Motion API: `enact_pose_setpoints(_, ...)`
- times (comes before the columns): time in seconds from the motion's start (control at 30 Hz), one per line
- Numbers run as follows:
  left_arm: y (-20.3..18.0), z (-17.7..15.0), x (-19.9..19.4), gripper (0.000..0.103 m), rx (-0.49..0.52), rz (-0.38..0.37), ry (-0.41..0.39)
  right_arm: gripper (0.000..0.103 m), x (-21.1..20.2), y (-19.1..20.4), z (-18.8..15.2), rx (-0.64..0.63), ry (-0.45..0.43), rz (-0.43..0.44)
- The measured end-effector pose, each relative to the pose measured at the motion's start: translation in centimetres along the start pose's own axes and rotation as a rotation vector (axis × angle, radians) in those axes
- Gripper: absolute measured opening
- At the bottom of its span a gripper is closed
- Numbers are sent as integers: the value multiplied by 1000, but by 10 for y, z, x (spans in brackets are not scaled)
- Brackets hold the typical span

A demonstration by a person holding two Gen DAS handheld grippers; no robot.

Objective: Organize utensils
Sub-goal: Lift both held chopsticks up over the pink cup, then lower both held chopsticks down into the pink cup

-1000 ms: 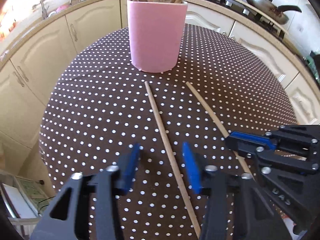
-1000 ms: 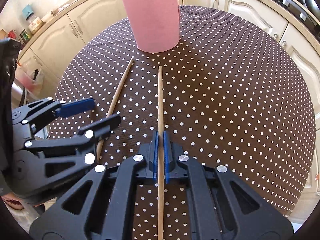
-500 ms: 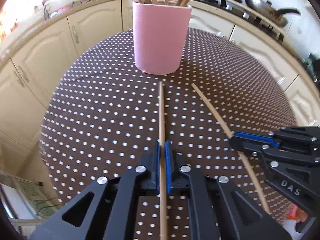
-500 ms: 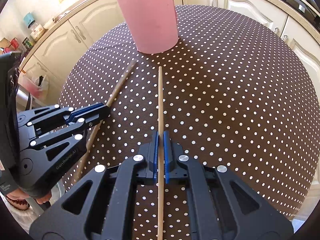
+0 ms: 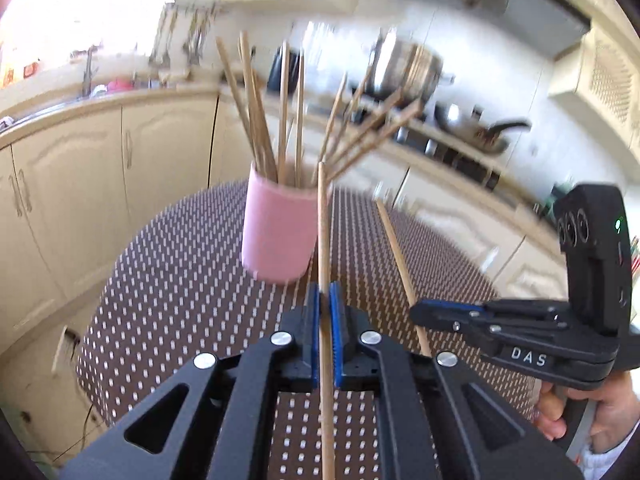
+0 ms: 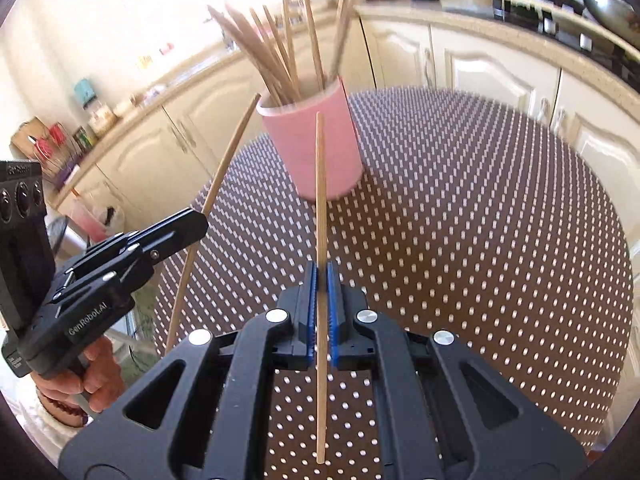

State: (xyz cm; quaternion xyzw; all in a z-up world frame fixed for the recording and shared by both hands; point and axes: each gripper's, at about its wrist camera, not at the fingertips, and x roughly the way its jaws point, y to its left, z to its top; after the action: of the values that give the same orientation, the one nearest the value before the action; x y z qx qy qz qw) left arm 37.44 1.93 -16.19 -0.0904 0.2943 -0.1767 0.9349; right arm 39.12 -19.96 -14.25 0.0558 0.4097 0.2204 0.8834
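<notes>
Chopsticks, slim pale wood: one (image 5: 325, 240) clamped in left gripper (image 5: 325, 344), another (image 6: 320, 200) in right gripper (image 6: 320, 312).

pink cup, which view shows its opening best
The right wrist view: it looks down on the pink cup, showing its rim and the chopsticks inside. The left wrist view sees the cup side-on, partly behind the left gripper's chopstick.

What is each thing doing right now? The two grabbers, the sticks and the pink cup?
left gripper: shut on a chopstick, lifted off the table.
right gripper: shut on the other chopstick, also lifted.
left chopstick: clamped, pointing toward the cup.
right chopstick: clamped, pointing toward the cup.
pink cup: upright on the dotted tablecloth, holding many chopsticks.
</notes>
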Motion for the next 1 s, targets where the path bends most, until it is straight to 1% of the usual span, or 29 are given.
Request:
enact_pose_setpoints(0.03,2,2,-5,5,-5,-9,-41,5,-3,3,5,-3,-21,1)
enact_pose_setpoints(0.13,1,8,-9,5,-16,-16,-131,5,-19,7,13,-23,-98,-1)
enact_pose_setpoints(0.3,-1,27,-9,5,-9,-26,-246,5,-32,17,31,-34,-219,7)
enact_pose_setpoints(0.43,-4,45,-2,5,21,-17,-307,5,-33,19,51,-18,-312,5)
enact_pose_setpoints(0.57,2,68,7,5,20,-37,-358,5,-33,8,77,1,-407,11)
enact_pose_setpoints(0.67,2,86,17,5,29,-39,-403,5,-31,5,96,-12,-480,16)
enact_pose_setpoints(0.83,7,110,40,5,21,-40,-466,5,-21,3,124,-30,-562,34)
enact_pose_setpoints(1.0,10,125,57,5,16,-9,-543,5,-10,2,146,-46,-632,45)
